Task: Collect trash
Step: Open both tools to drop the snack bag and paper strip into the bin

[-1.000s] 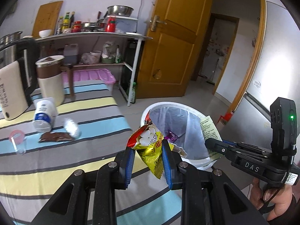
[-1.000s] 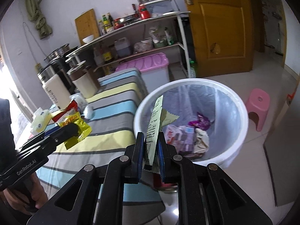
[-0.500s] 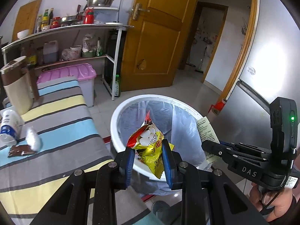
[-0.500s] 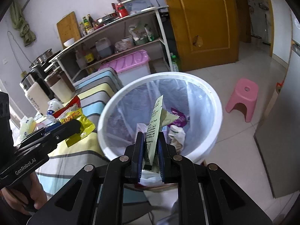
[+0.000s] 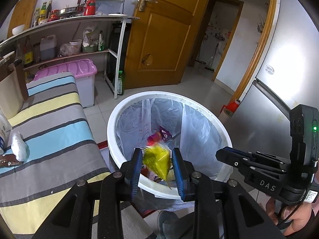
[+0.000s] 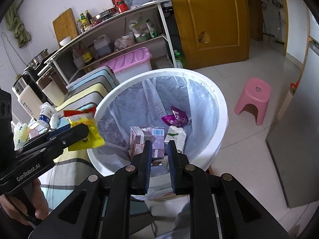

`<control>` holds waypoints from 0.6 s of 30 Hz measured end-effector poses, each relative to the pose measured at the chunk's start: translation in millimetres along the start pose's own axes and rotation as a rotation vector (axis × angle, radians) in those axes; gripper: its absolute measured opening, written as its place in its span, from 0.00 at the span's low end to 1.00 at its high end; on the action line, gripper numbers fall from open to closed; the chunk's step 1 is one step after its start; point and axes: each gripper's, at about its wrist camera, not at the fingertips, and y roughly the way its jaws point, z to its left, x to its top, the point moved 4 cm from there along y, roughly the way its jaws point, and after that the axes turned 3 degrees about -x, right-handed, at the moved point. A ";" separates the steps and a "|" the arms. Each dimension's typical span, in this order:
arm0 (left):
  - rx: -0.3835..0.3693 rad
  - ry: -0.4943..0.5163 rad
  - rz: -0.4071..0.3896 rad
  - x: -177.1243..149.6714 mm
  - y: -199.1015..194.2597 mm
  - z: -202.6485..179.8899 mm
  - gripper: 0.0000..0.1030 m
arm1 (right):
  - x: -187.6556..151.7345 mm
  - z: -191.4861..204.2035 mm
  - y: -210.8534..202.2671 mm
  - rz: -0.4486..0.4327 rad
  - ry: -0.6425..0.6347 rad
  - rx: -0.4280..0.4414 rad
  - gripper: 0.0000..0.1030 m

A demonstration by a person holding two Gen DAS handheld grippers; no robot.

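1. Since the earlier frames both grippers have travelled from the striped table edge to a position over the white bin. The printed paper slip formerly pinched in the right gripper is gone from its jaws, which are opening with nothing between them; where the slip landed cannot be told.
2. The left gripper is opening. The yellow snack bag sits blurred between its blue pads, apparently slipping free above the bin mouth; the right view shows the yellow snack bag jutting past the rim.
3. Handling, as a judgement: the bag is light, crinkly foil, soft and slippery. It is best pinched across a flat sealed edge, and it may drift or catch on the rim when dropped.
4. Inside the clear liner lie a purple wrapper, small cartons and a white packet.
5. Beyond, on the striped tablecloth, a crumpled white wrapper and a brown wrapper remain to be collected.
6. Farthest: a pink storage box, a shelf rack and a wooden door.
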 end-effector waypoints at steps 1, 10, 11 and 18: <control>-0.002 0.000 -0.002 0.1 -0.3 0.0 0.34 | 0.1 0.2 -1.3 -0.003 0.000 0.002 0.16; -0.007 -0.012 -0.035 -2.1 -17.3 0.6 0.38 | -0.5 9.9 -14.6 -0.028 -0.016 0.026 0.17; -0.006 -0.013 -0.041 -3.3 -21.0 1.1 0.38 | -1.1 12.7 -16.5 -0.031 -0.022 0.032 0.17; 0.018 -0.022 -0.078 -11.1 -49.8 5.3 0.38 | -3.3 32.2 -30.7 -0.052 -0.062 0.058 0.17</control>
